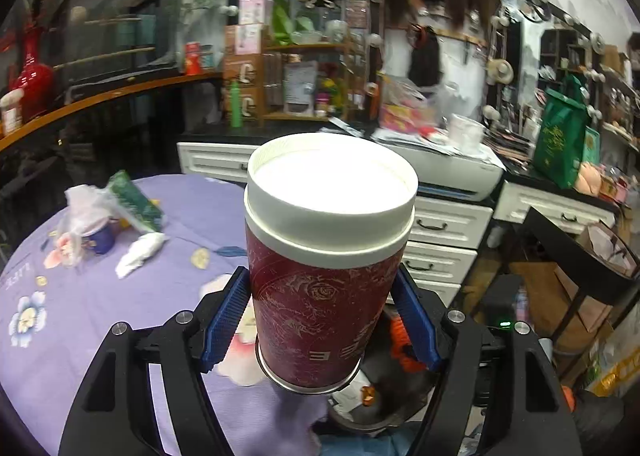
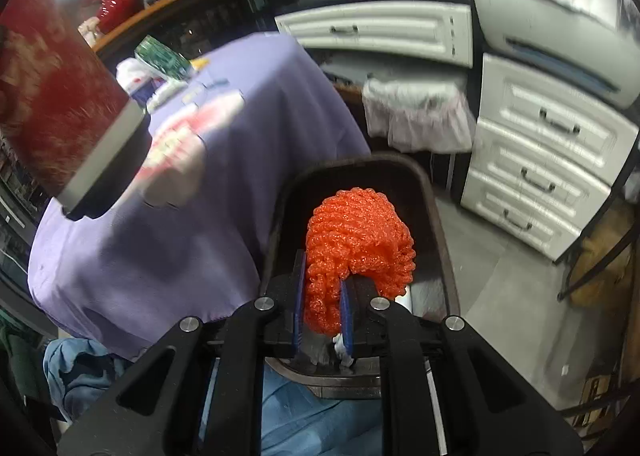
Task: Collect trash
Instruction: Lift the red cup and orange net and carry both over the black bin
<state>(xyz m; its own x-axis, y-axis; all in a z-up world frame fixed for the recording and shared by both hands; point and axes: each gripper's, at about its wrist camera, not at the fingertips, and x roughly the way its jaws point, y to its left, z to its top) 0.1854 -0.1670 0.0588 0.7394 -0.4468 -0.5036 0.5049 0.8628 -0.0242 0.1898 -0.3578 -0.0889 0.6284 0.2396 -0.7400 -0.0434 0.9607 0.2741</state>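
Note:
My left gripper [image 1: 322, 282] is shut on a dark red paper canister [image 1: 320, 308] with a white lid, held upright above the edge of the purple floral tablecloth [image 1: 100, 316]. The same canister [image 2: 60, 96] shows blurred at the upper left of the right wrist view. My right gripper [image 2: 322, 290] is shut on a crumpled orange foam net [image 2: 360, 232], which hangs over a dark bin [image 2: 438, 216] beside the table. The net [image 1: 402, 344] also peeks out behind the left gripper's right finger. A crumpled tissue [image 1: 138, 252], a green packet [image 1: 134, 196] and a plastic-wrapped cup [image 1: 86, 220] lie on the far side of the table.
White drawer units [image 2: 540, 160] stand to the right, with a printer [image 1: 452, 168] on top. A bin lined with a pale bag [image 2: 416, 116] sits against them. A black round side table [image 1: 580, 256] is at the right, and a blue cloth [image 2: 320, 416] lies below the grippers.

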